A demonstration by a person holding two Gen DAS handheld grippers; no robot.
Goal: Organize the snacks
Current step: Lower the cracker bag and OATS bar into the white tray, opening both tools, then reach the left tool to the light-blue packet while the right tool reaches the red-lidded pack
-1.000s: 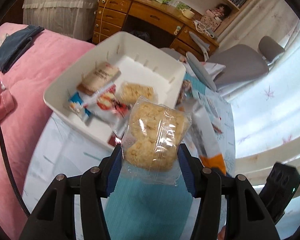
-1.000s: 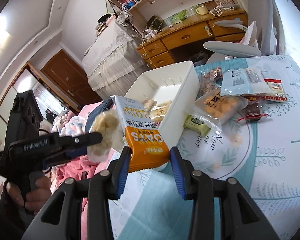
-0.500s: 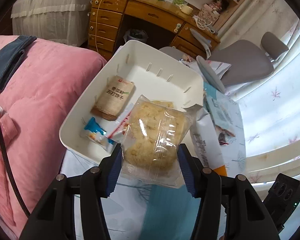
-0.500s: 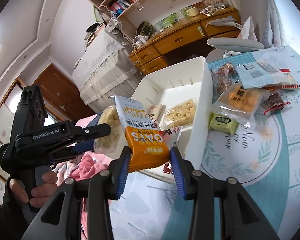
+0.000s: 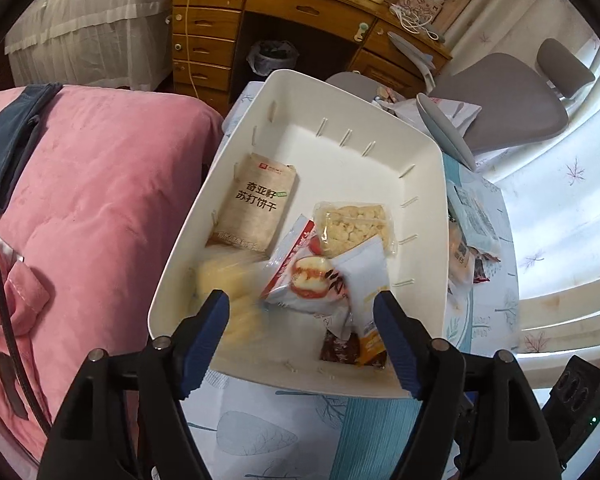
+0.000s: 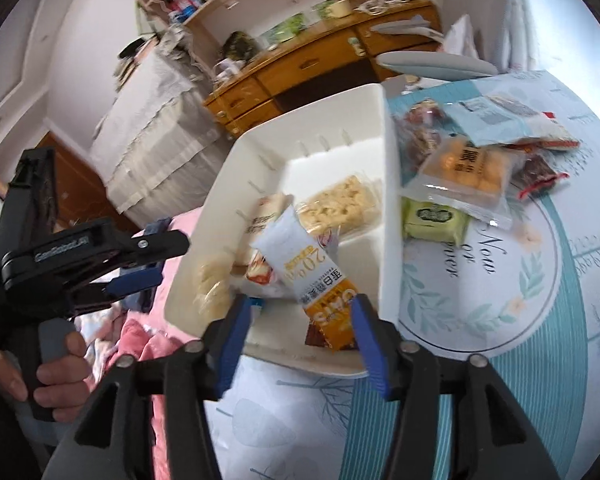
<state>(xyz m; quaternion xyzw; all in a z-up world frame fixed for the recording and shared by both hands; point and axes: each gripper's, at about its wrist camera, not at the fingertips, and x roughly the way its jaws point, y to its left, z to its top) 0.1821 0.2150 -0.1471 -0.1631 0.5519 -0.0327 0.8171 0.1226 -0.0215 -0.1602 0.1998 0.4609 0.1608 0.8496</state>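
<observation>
A white bin [image 5: 420, 148] [image 6: 388, 216] holds several snacks. My left gripper [image 5: 302, 322] is open over the bin's near left corner. The clear-wrapped rice cake [image 5: 230, 284] [image 6: 210, 284] it held lies blurred in the bin just beyond its left finger. My right gripper [image 6: 300, 324] is open over the bin's near edge. The white and orange oats packet [image 6: 316, 272] [image 5: 366, 292] lies loose in the bin between its fingers. A brown cracker pack [image 5: 256, 204], a second rice cake [image 5: 354, 226] and a red and white packet [image 5: 304, 276] also lie inside.
More snacks lie on the patterned tablecloth [image 6: 540, 280] right of the bin: an orange biscuit bag [image 6: 464, 172], a green packet [image 6: 432, 220], a pale blue packet [image 6: 496, 116]. A pink bed [image 5: 92, 184] is left of the table. A wooden desk [image 5: 300, 12] and grey chair [image 5: 508, 108] stand behind.
Both grippers opened over the bin. The rice cake dropped from the left gripper and the oats packet dropped from the right gripper into the bin.
</observation>
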